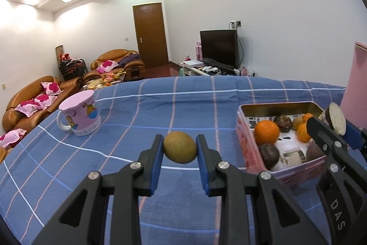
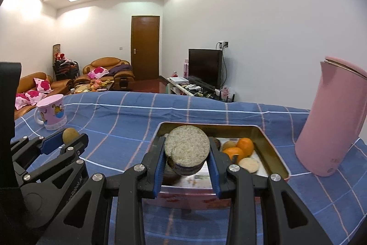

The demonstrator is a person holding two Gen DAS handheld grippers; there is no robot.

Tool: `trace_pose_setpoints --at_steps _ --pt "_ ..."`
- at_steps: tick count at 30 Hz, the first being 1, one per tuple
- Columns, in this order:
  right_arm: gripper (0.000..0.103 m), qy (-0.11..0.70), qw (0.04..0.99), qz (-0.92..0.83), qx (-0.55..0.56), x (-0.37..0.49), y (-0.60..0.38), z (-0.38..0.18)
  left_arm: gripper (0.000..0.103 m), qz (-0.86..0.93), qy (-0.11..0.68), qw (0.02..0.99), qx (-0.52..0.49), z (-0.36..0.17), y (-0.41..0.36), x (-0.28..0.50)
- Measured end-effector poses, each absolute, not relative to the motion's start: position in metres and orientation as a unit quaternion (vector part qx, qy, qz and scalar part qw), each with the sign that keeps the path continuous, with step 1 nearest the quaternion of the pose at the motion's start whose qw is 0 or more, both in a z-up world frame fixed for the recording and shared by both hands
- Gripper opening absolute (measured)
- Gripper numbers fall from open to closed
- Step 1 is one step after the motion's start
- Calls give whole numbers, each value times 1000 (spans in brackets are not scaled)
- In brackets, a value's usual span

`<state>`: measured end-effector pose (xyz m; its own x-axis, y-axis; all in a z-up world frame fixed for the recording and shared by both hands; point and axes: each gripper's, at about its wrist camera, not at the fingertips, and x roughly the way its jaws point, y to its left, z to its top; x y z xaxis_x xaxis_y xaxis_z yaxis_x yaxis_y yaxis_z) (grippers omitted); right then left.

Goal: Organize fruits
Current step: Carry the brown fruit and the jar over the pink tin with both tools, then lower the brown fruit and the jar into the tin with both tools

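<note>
So the left tool (image 1: 179,148) is pinching a brownish-green kiwi (image 1: 180,147) between its blue pads, sitting dead center in the lower half of the left wrist view, just above the blue checked cloth on the tabletop (image 1: 137,111). Over in the right wrist view you can see that same fruit peeking out at the left edge of the frame.

The right tool (image 2: 187,154) is gripping a dark round cake with a pale sesame-looking top (image 2: 187,147), and it's hanging right over the near end of the pink tin box (image 2: 278,161). Inside the box there are already oranges (image 2: 245,146), another pale round piece (image 2: 248,164) and some dark round things that I can't quite name.

A pink cartoon mug (image 1: 80,115) is sitting at the left of the cloth, well apart from the box, and a tall pink kettle (image 2: 332,118) is standing just right of the box
</note>
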<state>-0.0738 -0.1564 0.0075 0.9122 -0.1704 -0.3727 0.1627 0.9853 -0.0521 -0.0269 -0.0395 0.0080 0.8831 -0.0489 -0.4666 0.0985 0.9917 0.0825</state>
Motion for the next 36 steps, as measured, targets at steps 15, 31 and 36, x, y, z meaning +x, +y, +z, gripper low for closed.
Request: trace_pose_setpoints --at_steps 15,31,36 --pt "35 189 974 -123 -5 -83 -206 10 30 -81 233 967 68 11 -95 -31" --pt "35 190 968 -165 7 -72 -245 11 30 -115 246 960 67 9 -137 -14" --pt "35 192 966 -173 12 -66 -253 11 30 -121 255 957 63 8 -147 -5"
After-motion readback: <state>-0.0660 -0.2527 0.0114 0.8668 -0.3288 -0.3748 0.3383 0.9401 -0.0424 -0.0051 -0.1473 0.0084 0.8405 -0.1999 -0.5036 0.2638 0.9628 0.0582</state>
